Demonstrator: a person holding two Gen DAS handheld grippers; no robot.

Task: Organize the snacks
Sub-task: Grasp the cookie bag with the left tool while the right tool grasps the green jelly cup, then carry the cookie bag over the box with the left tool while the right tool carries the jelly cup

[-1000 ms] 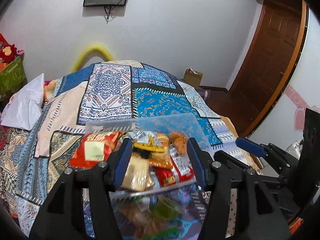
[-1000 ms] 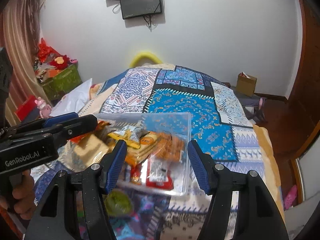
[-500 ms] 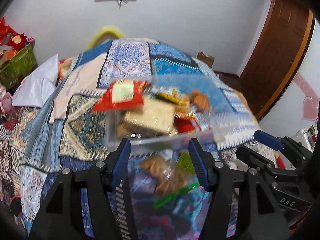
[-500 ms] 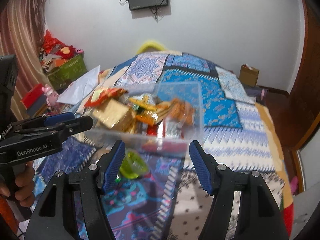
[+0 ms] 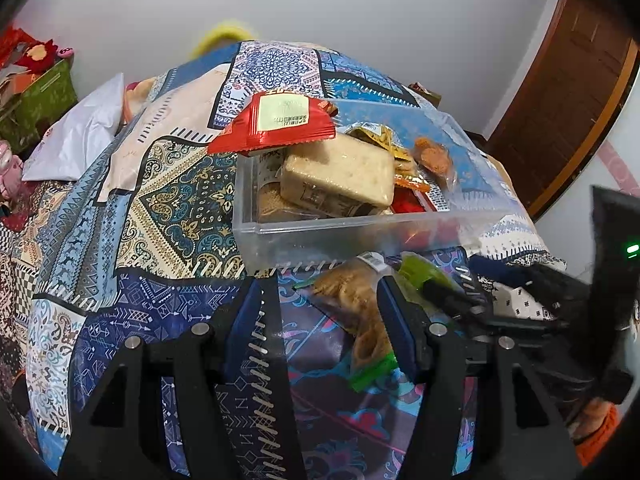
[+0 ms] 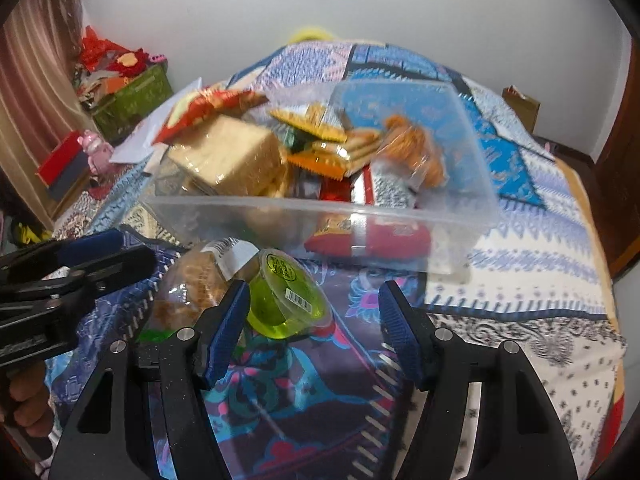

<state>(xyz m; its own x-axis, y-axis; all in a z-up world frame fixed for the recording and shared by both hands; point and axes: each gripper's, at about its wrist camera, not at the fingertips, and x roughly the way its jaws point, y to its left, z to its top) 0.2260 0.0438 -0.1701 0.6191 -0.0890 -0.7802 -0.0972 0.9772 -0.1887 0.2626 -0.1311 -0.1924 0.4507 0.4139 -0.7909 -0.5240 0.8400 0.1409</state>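
Left wrist view shows our left tongs [image 5: 320,312] pulled back toward us: a second ago the blue pads framed the snacks inside the clear bin [image 5: 360,236], and now the bin's near wall sits beyond the fingertips, with the bagged pastry [image 5: 352,292] lying on the bed [image 5: 132,216] between the released, empty pads. From the right wrist view our right tongs [image 6: 314,320] have likewise drawn away from the bin [image 6: 320,216] and hang spread wide and empty above the quilt, the green jelly cup [image 6: 286,296] just beside the left pad. We judge that both tongs have backed off from the filled bin to turn to the two loose snacks that are not yet inside it, so the sorting is nearly done. The bin rests on the bed in front of us, its long axis running left to right across both views and its open mouth facing up; it is heaped, with a red packet [image 5: 276,124] lying over the far left corner and a tan wrapped block [image 5: 340,176] on top of the pile. The pastry bag lies with its long axis running near to far, labelled end toward the bin and the green strip at its near end. The jelly cup is tipped, its labelled lid tilted up and toward the bin.
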